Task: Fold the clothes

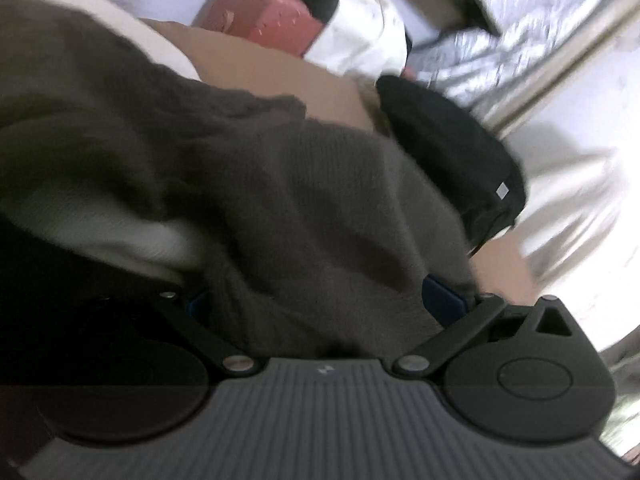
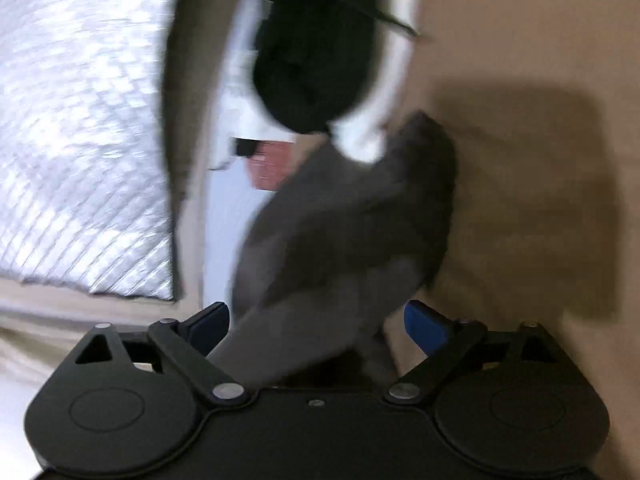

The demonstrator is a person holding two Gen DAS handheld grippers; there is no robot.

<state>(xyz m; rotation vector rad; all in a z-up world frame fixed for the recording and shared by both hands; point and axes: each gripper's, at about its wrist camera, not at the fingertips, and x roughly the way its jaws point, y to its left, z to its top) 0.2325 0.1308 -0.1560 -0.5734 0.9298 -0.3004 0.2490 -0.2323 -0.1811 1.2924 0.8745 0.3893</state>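
Fingers [image 2: 424,322] seemingly astride grey knit [image 2: 344,220]

The grey-brown sweater [image 1: 280,184] ahead of the left gripper [image 1: 324,300] is fuzzy, matt knitted cloth; the gripper's body is matt black plastic with a ribbed grey panel, dull metal rivets and smooth blue pads [image 1: 442,298]; beyond it the black garment [image 1: 448,152] is matt cloth; left of the right gripper [image 2: 316,320] the quilted silver sheet [image 2: 80,128] is shiny and foil-like; the tan surface [image 2: 520,60] looks smooth, matt.

Both fisheye views are motion-blurred and edge-warped, with blown-out whites and a hard shadow on tan fabric [image 2: 520,80].
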